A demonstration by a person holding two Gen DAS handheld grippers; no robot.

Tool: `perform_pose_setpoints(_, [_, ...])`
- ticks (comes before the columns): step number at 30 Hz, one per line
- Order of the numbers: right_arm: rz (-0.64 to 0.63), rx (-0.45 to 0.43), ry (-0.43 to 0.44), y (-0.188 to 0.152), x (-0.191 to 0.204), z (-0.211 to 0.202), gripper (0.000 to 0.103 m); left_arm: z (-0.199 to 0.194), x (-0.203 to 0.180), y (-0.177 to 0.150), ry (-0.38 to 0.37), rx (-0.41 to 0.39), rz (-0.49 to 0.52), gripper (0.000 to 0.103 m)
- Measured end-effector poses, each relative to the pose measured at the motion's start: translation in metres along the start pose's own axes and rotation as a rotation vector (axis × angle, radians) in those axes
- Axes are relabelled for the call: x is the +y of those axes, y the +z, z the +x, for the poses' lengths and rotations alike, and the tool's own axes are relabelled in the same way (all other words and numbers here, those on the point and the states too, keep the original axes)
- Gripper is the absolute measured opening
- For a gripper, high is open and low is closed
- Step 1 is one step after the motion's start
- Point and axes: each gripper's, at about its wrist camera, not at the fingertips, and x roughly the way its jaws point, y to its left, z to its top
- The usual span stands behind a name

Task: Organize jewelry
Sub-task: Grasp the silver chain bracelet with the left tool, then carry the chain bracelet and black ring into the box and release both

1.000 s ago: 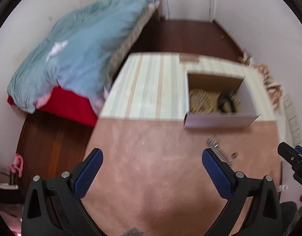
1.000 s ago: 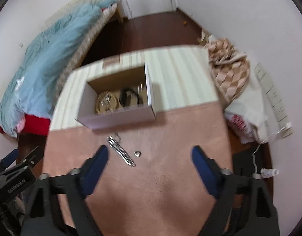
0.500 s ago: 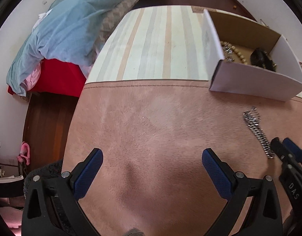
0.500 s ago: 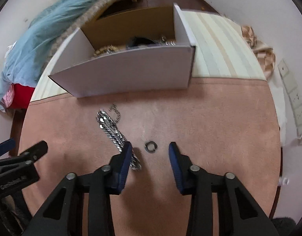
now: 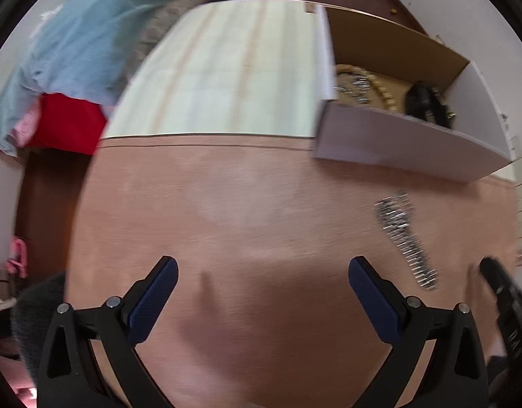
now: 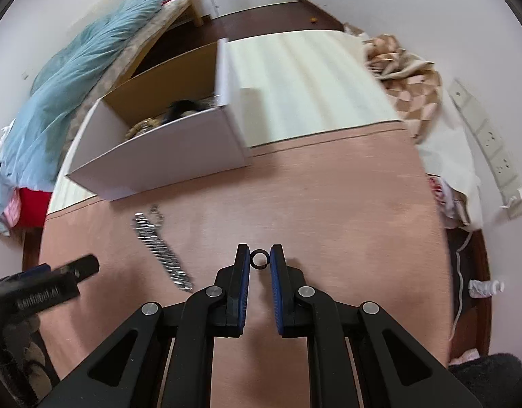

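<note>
2 jaws of the right gripper [image 6: 260,259] pinch a small ring [image 6: 259,259]; lift gently toward the box [image 6: 165,156]. Left gripper [image 5: 262,277] hangs spread wide.

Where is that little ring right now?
In the right wrist view the ring sits pinched between the tips of the right hand-held gripper, above the pink cloth, right of the chain and in front of the box.

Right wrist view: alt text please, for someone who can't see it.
The right tool pinches a small dark ring between its blue-padded fingertips, above a pink cloth. A silver chain bracelet lies on the cloth to its left, in front of an open white cardboard box holding more jewelry. The left tool enters at the left edge.
</note>
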Motion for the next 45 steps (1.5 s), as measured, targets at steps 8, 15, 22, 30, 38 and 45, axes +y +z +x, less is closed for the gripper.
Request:
perform_pose_setpoints(8, [0.042, -0.005, -0.055, -0.001, -0.027, -0.004, 0.013, 0.008, -0.050, 0.019, -0.120, -0.001, 0.051, 0.077])
perform_pose_setpoints(15, [0.047, -0.034, -0.065, 0.007, -0.023, -0.012, 0.013, 0.010, -0.079, 0.010, -0.114, -0.044, 0.163, 0.009])
perform_pose_setpoints(22, [0.050, -0.064, -0.032, 0.007, -0.019, -0.028, 0.013, -0.007, -0.049, 0.000, -0.226, -0.082, 0.095, 0.009])
perform_pose_setpoints(30, [0.054, -0.114, 0.036, 0.008, -0.011, -0.060, 0.013, -0.050, -0.001, -0.009, -0.267, -0.127, 0.090, 0.009])
perform_pose_setpoints(38, [0.023, -0.169, 0.115, 0.025, 0.010, -0.099, 0.013, -0.121, 0.011, -0.004, -0.332, -0.253, 0.118, 0.009])
perform_pose_setpoints(45, [-0.052, -0.209, 0.170, 0.072, 0.040, -0.120, 0.013, -0.166, 0.013, 0.046, -0.425, -0.328, 0.115, 0.009])
